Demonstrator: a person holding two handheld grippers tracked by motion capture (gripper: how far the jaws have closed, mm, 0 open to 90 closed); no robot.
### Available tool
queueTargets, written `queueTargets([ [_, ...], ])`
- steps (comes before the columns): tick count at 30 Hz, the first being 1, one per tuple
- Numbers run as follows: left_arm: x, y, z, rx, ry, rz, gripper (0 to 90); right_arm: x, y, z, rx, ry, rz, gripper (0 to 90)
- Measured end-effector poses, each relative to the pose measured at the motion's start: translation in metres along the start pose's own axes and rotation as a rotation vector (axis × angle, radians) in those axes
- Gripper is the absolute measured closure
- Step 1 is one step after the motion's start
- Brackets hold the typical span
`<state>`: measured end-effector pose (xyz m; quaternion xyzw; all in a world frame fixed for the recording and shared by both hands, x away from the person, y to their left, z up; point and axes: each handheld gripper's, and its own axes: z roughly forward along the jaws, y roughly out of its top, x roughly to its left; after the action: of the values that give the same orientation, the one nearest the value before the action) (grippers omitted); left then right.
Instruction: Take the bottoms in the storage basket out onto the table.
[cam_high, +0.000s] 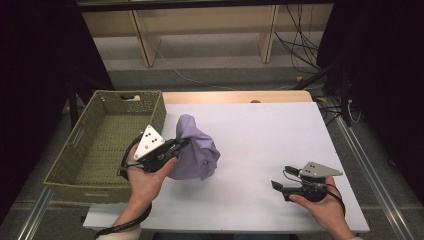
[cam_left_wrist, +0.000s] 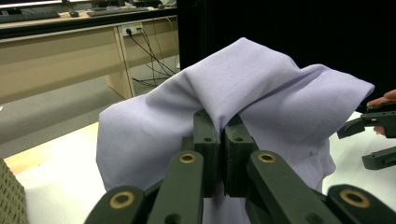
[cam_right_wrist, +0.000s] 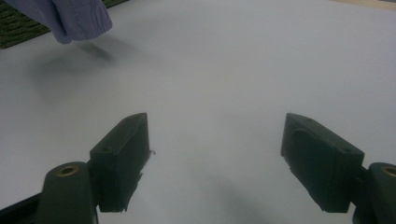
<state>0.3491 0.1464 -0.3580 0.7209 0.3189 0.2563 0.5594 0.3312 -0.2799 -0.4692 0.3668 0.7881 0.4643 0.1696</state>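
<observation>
At centre-left of the high view, the left gripper (cam_high: 181, 145) pinches a fold of a lilac cloth (cam_high: 196, 150), which hangs bunched just above the white table (cam_high: 270, 145), right beside the green woven basket (cam_high: 75, 165) at the frame's left. The left gripper view shows its jaws clamped tight on the fabric. At lower right, the right gripper (cam_high: 278, 187) hovers over bare tabletop, jaws spread wide and holding nothing.

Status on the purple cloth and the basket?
Done: the lilac cloth bundle is gathered and lifted off the white tabletop. In hand: the left gripper is shut on a fold; the right gripper is open, holding nothing. Left: probably moving it into the green woven basket.
</observation>
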Motion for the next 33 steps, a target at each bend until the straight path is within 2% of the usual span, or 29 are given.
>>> queueTargets([
  [33, -0.008, -0.011, 0.013, 0.046, -0.024, 0.007, 85.5, 0.000, 0.000, 0.000, -0.002, 0.004, 0.000, 24.6],
])
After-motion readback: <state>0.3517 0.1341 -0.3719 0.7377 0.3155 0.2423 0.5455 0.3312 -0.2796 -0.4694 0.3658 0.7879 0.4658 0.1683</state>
